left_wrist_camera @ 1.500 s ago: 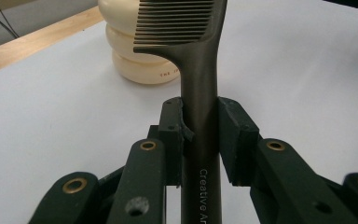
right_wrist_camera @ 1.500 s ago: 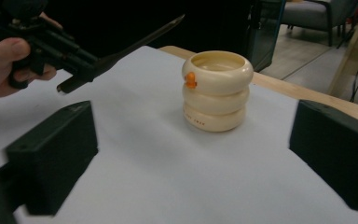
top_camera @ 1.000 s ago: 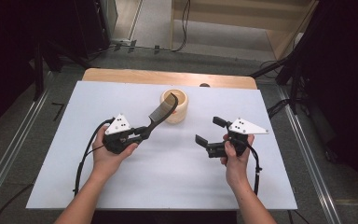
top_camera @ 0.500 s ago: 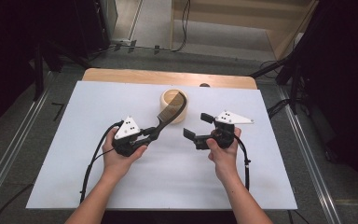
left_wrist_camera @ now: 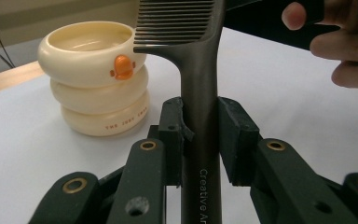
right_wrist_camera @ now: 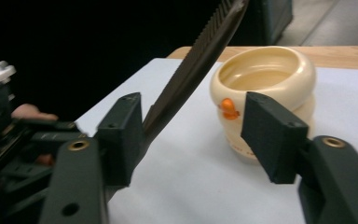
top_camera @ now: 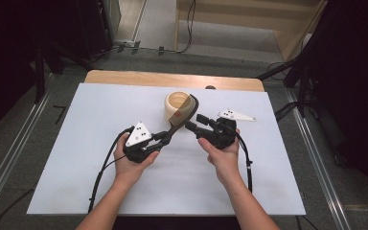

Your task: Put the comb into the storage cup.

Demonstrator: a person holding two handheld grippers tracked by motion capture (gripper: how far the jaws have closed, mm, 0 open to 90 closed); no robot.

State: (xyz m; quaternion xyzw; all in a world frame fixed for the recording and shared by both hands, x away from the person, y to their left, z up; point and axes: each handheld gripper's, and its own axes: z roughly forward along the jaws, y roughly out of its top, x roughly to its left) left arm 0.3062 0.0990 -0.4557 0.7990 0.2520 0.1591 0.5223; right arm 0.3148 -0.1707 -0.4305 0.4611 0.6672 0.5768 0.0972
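A dark comb [top_camera: 179, 114] with "Creative" printed on its handle [left_wrist_camera: 200, 93] is clamped at the handle by my left gripper [top_camera: 165, 136], which is shut on it [left_wrist_camera: 200, 128]. The comb's toothed head slants up over the rim of a cream ringed cup [top_camera: 176, 103] with an orange duck mark [left_wrist_camera: 95, 84]. My right gripper [top_camera: 193, 121] is open just right of the comb. In the right gripper view its jaws [right_wrist_camera: 198, 135] stand wide apart, with the comb [right_wrist_camera: 191, 70] just past the left jaw and the cup [right_wrist_camera: 265, 84] behind.
The white tabletop [top_camera: 76, 143] rests on a wooden board [top_camera: 124, 77] that shows at the far edge. A small dark knob [top_camera: 210, 87] sits on the board's edge behind the cup. Cables trail from both grippers toward the near edge. Metal rails flank the table.
My right gripper has moved left toward the comb and now sits beside it. My left gripper has carried the comb right and a little nearer, its head still by the cup.
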